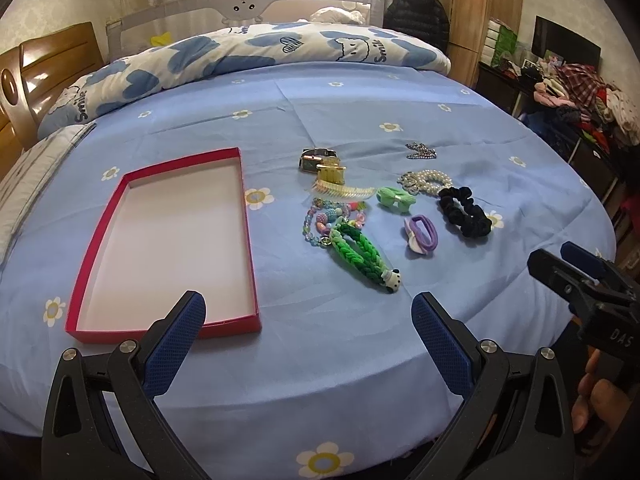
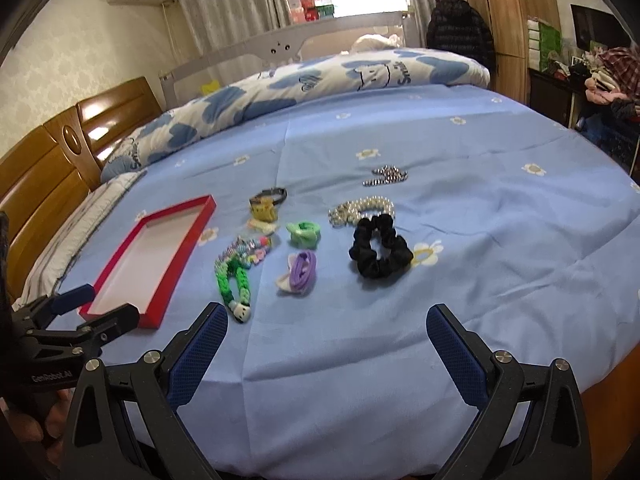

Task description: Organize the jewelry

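An empty red box (image 1: 168,240) (image 2: 148,264) with a white floor lies on the blue bedsheet, left of the jewelry. To its right lie a green braided band (image 1: 360,256) (image 2: 234,280), a beaded bracelet (image 1: 332,216), a purple hair tie (image 1: 420,234) (image 2: 302,272), a green bow (image 1: 396,199) (image 2: 305,234), a black scrunchie (image 1: 464,212) (image 2: 380,254), a pearl bracelet (image 1: 426,180) (image 2: 362,208), a metal chain (image 1: 420,150) (image 2: 386,176), a watch (image 1: 318,158) (image 2: 270,196) and a yellow comb (image 1: 340,188). My left gripper (image 1: 308,316) is open and empty, near the box's front right corner. My right gripper (image 2: 326,328) is open and empty, in front of the items.
A folded blue-and-white quilt (image 1: 240,56) lies along the far side of the bed. A wooden headboard (image 1: 32,80) stands at the left. A cluttered dark cabinet (image 1: 560,92) stands at the right, past the bed's edge. A grey bed rail (image 1: 248,8) is at the back.
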`<state>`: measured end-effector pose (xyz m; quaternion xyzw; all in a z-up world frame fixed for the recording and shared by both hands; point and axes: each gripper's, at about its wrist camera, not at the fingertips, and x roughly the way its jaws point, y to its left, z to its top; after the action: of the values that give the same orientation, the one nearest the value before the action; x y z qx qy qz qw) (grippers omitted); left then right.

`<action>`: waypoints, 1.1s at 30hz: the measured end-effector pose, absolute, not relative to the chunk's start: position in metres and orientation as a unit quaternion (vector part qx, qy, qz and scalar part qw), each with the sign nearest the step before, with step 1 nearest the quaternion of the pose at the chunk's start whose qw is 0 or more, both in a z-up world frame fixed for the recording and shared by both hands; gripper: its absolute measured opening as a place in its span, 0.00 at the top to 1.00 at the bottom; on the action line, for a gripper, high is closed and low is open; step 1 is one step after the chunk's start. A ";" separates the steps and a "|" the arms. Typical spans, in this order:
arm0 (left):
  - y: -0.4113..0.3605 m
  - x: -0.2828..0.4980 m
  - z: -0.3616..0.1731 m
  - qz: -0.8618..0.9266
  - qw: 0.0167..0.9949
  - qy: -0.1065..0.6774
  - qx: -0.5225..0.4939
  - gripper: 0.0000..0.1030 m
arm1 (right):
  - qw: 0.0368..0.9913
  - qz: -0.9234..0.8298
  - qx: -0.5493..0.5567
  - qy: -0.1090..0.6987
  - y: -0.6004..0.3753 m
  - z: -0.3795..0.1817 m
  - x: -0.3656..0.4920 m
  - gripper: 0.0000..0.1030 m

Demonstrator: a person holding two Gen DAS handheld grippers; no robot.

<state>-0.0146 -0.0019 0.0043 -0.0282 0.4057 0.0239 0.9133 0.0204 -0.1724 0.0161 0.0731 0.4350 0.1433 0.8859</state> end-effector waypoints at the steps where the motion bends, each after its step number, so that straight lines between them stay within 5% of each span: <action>1: -0.002 -0.014 0.004 0.024 0.913 0.406 -0.028 0.00 | 0.887 0.143 0.074 0.432 -0.172 0.018 0.020 0.02; 33: -0.005 -0.014 0.005 0.025 0.914 0.405 -0.024 0.00 | 0.884 0.149 0.078 0.437 -0.168 0.013 0.022 0.02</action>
<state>-0.0140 -0.0052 0.0054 -0.0242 0.4052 0.0251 0.9136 0.0219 -0.1679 0.0125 0.0783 0.4369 0.1489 0.8836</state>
